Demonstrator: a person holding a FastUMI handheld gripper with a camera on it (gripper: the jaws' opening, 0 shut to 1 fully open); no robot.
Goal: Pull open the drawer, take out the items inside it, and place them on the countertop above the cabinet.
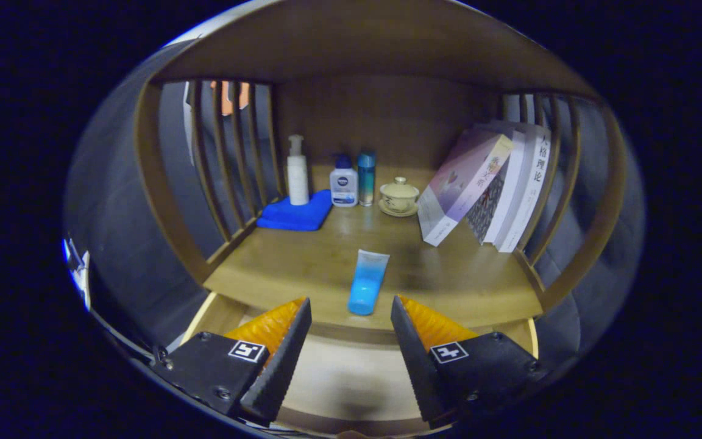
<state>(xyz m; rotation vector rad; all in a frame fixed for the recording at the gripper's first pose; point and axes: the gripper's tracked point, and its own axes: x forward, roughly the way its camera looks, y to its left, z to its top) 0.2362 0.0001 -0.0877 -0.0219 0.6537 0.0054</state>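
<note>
1. Wooden slats wall both sides of a cabinet alcove, and its floor is the desk [448,280] that carries everything; below its front edge the drawer [351,372] stands pulled out, its pale bottom showing bare between the fingers.
2. Taking the blue tube [368,281] as the landmark: it lies flat on the desk, cap end toward the drawer, just ahead of the tongs [351,317].
3. The tongs stand apart and hold nothing.
4. Judged by its look, the tube is light, soft-walled plastic, likely slick; a squeeze across the middle would dent it, so the stiffer cap end or crimped tail seems the safer hold.
5. Behind the tube to the left, a white pump bottle [297,171] stands on a folded blue cloth [295,214]; straight behind are a small white bottle [343,186], a teal bottle [366,177] and a lidded cup on a saucer [398,195].
6. Behind the tube to the right, books [491,189] lean together; their spines carry Chinese characters, too small to read surely.
7. The small white bottle bears a dark round logo I cannot read.
</note>
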